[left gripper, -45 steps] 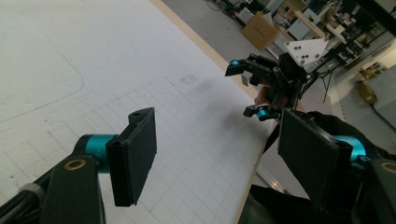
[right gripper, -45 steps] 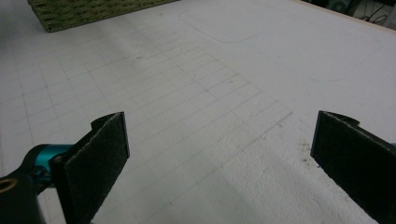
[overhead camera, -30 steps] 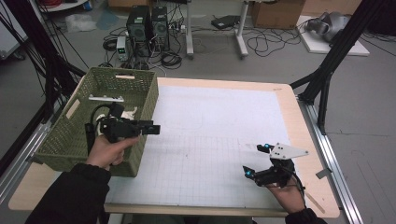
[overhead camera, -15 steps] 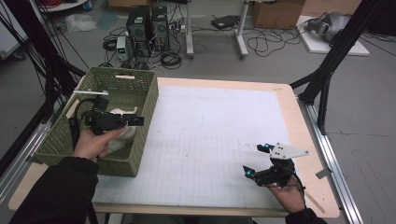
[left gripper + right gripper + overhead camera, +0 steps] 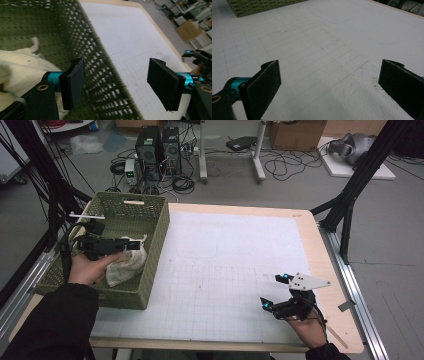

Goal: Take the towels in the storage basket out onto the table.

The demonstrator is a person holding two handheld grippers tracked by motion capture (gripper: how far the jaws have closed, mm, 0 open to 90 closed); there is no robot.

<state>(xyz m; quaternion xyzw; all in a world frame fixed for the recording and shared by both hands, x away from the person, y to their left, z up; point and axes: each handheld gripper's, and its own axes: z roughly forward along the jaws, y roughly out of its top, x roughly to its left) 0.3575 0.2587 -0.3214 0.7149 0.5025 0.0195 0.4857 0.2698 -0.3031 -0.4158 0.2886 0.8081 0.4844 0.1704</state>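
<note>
A green woven basket stands on the table's left side, with a cream cloth bundle lying in it. My left gripper hovers inside the basket just over the cloth, jaws open. They have just been closing a little, with nothing pressed between the pads. In the left gripper view the cloth lies at the left and the basket wall runs beneath the gap of the left gripper. My right gripper rests open near the table's front right, over the bare white grid mat; the right gripper holds nothing.
A thin white stick lies across the basket's far left rim. The white grid mat covers most of the wooden table. A black frame leg stands past the right edge. Computers and cables sit on the floor beyond.
My left hand has moved left and slightly down, from over the basket's right wall to over the cloth inside the basket. The right gripper has stayed still.
</note>
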